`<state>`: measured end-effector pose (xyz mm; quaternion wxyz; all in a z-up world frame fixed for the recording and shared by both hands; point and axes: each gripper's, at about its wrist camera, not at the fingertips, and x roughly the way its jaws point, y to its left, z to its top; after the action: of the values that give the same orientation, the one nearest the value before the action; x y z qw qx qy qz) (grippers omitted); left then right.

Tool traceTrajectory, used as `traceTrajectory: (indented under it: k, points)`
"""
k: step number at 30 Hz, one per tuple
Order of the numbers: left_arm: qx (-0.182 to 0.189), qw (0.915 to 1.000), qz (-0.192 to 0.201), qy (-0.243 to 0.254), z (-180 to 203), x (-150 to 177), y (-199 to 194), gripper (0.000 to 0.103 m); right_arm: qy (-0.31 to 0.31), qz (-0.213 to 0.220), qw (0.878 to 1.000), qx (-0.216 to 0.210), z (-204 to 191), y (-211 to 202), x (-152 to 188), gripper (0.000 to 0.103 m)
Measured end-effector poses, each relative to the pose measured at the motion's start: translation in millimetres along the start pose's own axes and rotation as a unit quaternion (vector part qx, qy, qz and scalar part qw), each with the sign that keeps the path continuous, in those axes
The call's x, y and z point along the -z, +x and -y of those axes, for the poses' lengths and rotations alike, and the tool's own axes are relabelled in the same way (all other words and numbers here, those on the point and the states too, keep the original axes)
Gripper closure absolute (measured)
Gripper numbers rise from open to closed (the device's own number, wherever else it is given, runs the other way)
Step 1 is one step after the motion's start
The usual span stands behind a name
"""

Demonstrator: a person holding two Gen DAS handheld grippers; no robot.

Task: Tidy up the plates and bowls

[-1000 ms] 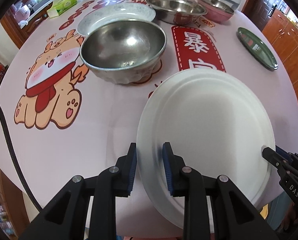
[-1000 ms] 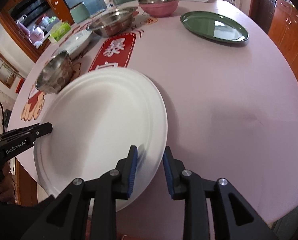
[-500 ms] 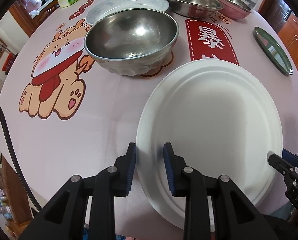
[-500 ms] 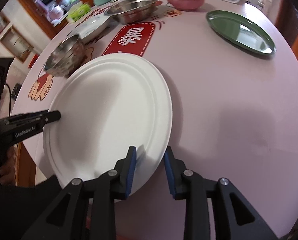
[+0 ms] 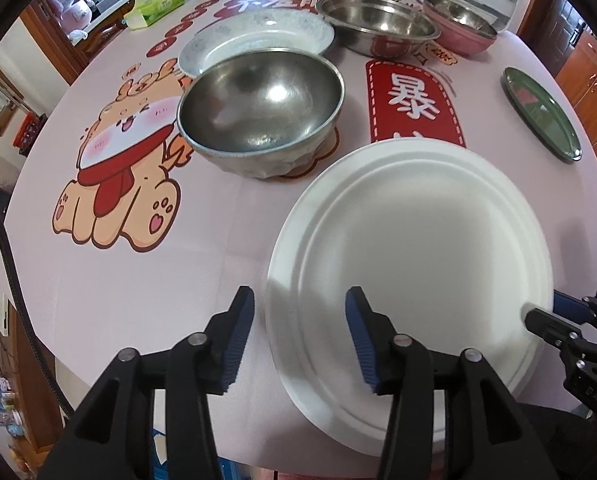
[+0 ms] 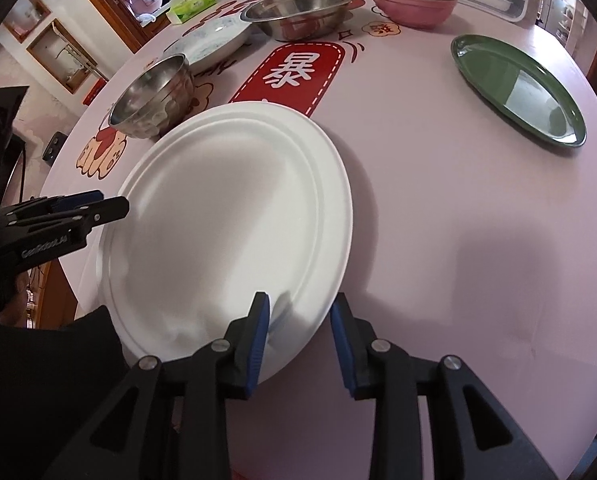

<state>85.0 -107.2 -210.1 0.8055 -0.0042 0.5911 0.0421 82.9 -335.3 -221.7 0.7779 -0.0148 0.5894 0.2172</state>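
Round pink counter [image 5: 146,288] with cartoon print. White plate [image 5: 418,248] lies flat at the near edge, steel bowl [image 5: 262,108] just beyond it. Left claw [image 5: 300,320] and right claw [image 6: 298,328] each straddle the rim, jaws just opened, pads off it, gripping nothing.

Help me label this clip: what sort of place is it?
Probably a home dining room: a round table under a pink cartoon tablecloth, wooden cabinets, and a green tissue pack among household clutter.
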Motion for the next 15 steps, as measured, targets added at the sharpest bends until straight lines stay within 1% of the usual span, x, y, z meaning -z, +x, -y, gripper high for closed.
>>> traceTrajectory:
  k: [1,2,5,7,9,15]
  points:
    - [0.000,1.0000,0.002,0.001,0.1,-0.2,-1.7,0.056,0.001,0.001,1.000,-0.001,0.6,-0.3,-0.4,0.058]
    - [-0.001,1.0000,0.005,0.004,0.5,-0.2,-3.9,0.056,0.002,0.002,1.000,-0.001,1.2,-0.8,-1.1,0.056]
    - [-0.006,0.9998,0.014,0.009,0.7,-2.0,-12.0,0.055,0.005,0.008,1.000,0.001,2.9,-3.1,-3.9,0.056]
    - [-0.003,0.9997,0.020,0.010,0.1,-1.8,-17.5,0.054,0.009,0.012,1.000,0.000,4.8,-5.2,-5.5,0.056]
    - [0.004,0.9996,0.027,0.011,-2.5,-3.4,-24.1,0.049,0.014,0.017,1.000,0.002,6.4,-7.1,-7.5,0.056]
    - [0.025,0.9987,0.043,0.013,-10.8,-11.5,-39.8,0.049,0.032,0.034,0.999,0.012,7.8,-13.0,-15.2,0.056]
